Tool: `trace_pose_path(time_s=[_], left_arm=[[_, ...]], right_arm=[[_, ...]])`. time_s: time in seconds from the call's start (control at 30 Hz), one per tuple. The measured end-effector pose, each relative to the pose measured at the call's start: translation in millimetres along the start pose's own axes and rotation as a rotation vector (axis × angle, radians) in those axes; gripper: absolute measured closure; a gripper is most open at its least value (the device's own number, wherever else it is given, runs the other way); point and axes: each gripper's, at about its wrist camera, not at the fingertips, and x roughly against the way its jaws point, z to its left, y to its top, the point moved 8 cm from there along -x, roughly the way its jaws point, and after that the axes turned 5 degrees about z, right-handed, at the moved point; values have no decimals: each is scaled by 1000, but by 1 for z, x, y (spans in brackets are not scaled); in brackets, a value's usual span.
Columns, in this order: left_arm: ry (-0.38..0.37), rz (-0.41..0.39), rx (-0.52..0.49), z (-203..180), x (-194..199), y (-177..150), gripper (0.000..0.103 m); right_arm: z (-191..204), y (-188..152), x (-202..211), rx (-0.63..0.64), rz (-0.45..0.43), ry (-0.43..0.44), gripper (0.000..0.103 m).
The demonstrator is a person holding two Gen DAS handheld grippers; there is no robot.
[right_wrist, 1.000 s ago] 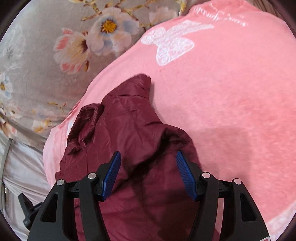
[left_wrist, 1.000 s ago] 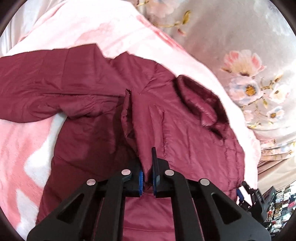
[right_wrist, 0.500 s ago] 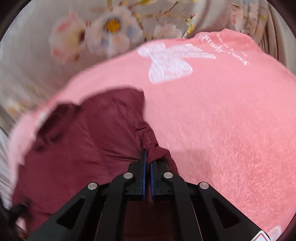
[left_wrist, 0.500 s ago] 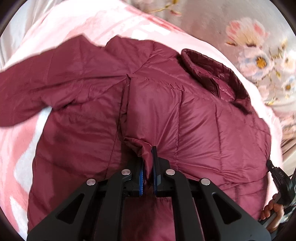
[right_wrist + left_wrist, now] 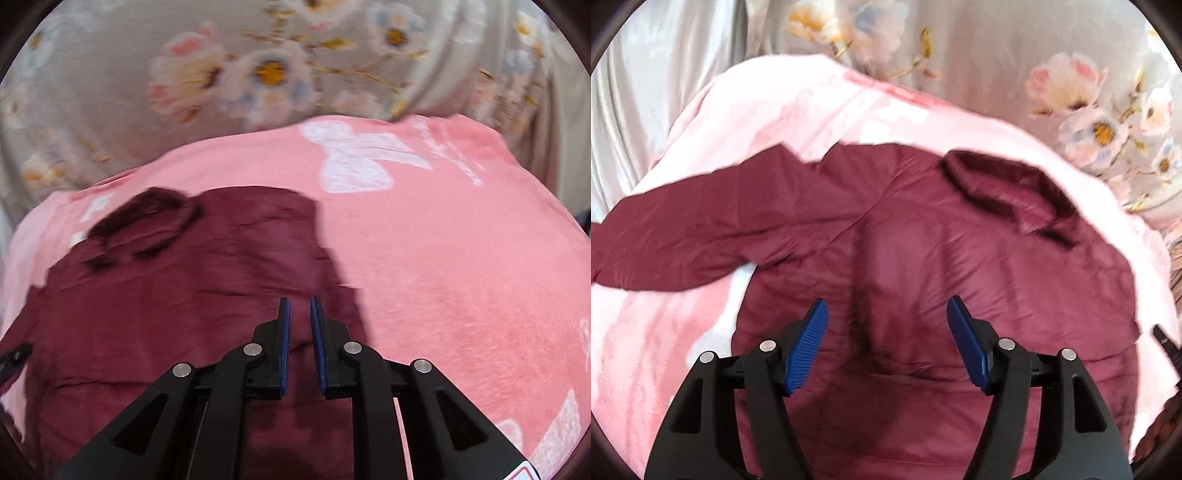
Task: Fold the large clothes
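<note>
Pink blanket [image 5: 461,258] over bed, floral sheet [image 5: 1052,55] beyond its far edge. Maroon jacket [image 5: 960,277] lies flat on blanket, collar [image 5: 1004,184] toward far edge, one sleeve [image 5: 701,236] stretched toward blanket's left edge. Left gripper [image 5: 886,325] spread wide above jacket body, holding nothing. Right gripper [image 5: 300,321] narrowly parted, no cloth visibly pinched, over jacket's right edge. Judgement: garment spread flat ready for folding; sleeve fold not yet done.

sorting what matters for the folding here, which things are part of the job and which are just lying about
Part of the job:
jacket, dark red, spread flat
left gripper, open above it
right gripper, a narrow gap between its fingers, nothing in it

Just there:
pink blanket under the jacket
flowered sheet behind
</note>
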Motion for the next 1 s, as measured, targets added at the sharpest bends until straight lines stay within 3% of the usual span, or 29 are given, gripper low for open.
trace_pose_path(time_s=[0.1, 0.27, 0.4, 0.63, 1.0], left_arm=[[-24, -2, -44, -26, 2, 7, 38], [-13, 60, -125, -65, -35, -6, 38], [15, 97, -148, -68, -63, -26, 37], [67, 44, -186, -73, -70, -34, 16], [91, 43, -194, -72, -73, -35, 9]], right_arm=[[55, -6, -4, 94, 33, 109, 89], [109, -27, -35, 206, 106, 149, 89], [114, -50, -55, 222, 166, 136, 89], [114, -61, -60, 248, 133, 102, 89], [117, -62, -60, 280, 117, 67, 89]])
